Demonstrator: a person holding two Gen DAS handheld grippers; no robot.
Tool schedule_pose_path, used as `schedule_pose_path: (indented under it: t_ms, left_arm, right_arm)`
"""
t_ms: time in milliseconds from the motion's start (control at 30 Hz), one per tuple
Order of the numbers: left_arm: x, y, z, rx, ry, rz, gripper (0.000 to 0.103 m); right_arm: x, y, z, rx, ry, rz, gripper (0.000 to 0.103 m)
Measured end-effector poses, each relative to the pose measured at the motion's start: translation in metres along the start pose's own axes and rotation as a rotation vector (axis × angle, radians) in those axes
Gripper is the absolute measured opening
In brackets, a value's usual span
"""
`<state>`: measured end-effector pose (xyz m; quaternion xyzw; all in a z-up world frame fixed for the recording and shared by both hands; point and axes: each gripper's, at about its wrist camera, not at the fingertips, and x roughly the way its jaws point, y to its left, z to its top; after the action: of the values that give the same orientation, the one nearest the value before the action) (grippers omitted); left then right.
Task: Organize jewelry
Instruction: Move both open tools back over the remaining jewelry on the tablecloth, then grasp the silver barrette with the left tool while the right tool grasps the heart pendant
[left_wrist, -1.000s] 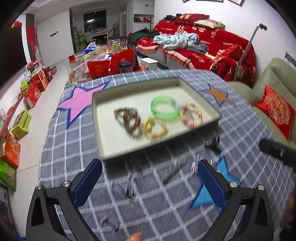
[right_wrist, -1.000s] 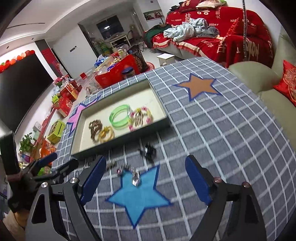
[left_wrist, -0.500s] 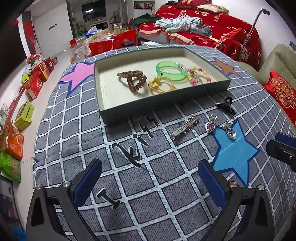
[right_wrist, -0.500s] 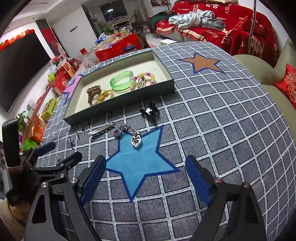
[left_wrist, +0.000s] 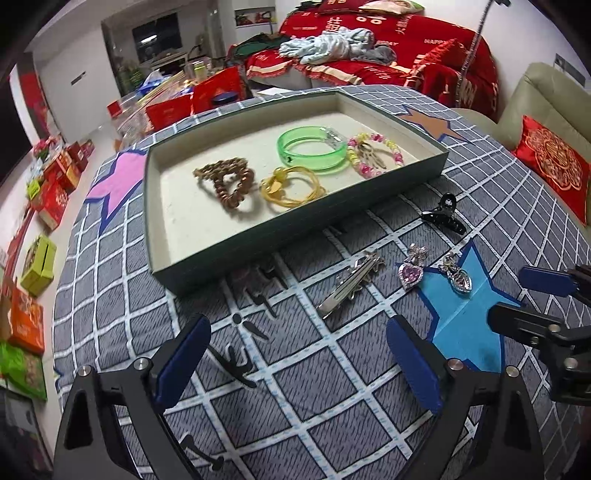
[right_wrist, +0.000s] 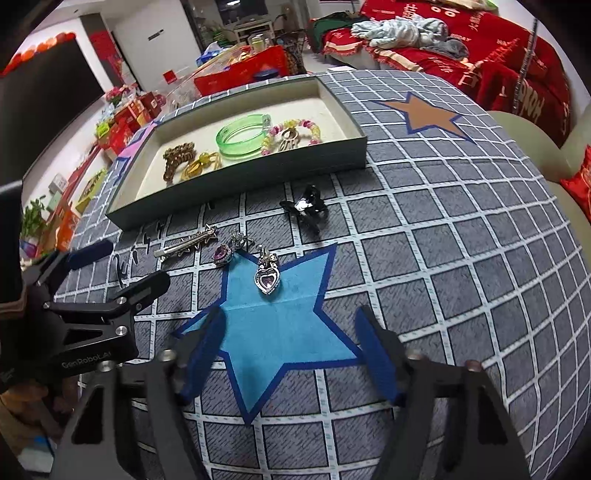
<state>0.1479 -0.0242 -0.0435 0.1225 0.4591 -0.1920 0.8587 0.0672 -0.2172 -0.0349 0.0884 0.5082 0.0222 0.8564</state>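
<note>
Grey checked cloth with coloured stars covers the counter (left_wrist: 332, 369). At twelve o'clock in the left wrist view sits a shallow tray (left_wrist: 207, 254), its long axis running from eight to two o'clock, holding a green bangle (left_wrist: 312, 149), a brown bead bracelet (left_wrist: 227, 182), yellow bands (left_wrist: 291, 184) and a pastel bead bracelet (left_wrist: 375, 155). On the cloth just before it lie a silver hair clip (left_wrist: 351, 282), its long axis running from seven to one o'clock, two heart pendants (left_wrist: 410, 271) (right_wrist: 267, 277) with hearts toward the camera, and a black claw clip (left_wrist: 443, 214). Left gripper (left_wrist: 297, 365) fingers are spread wide, empty. Right gripper (right_wrist: 290, 352) fingers, which have just been closing, stand apart over the blue star (right_wrist: 280, 328), nothing between them
</note>
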Motion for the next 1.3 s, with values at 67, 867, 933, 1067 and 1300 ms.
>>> schedule_pose_path:
  t_ms: [67, 867, 933, 1067, 1300]
  left_arm:
    - [0.002, -0.004, 0.001, 0.022, -0.001, 0.000, 0.096]
    - [0.021, -0.014, 0.018, 0.053, 0.011, -0.040, 0.075]
    - [0.021, -0.016, 0.018, 0.055, 0.011, -0.042, 0.074]
    - [0.019, -0.020, 0.018, 0.055, 0.016, -0.083, 0.049]
    - [0.013, -0.023, 0.014, 0.048, 0.004, -0.099, 0.034]
  right_arm:
    - [0.004, 0.002, 0.001, -0.019, 0.004, 0.001, 0.067]
    - [0.024, 0.026, 0.020, -0.189, 0.014, -0.066, 0.019]
    - [0.023, 0.025, 0.019, -0.180, 0.013, -0.064, 0.019]
    - [0.019, 0.022, 0.018, -0.155, 0.012, -0.041, 0.019]
    - [0.005, 0.015, 0.018, -0.122, -0.010, -0.021, 0.019]
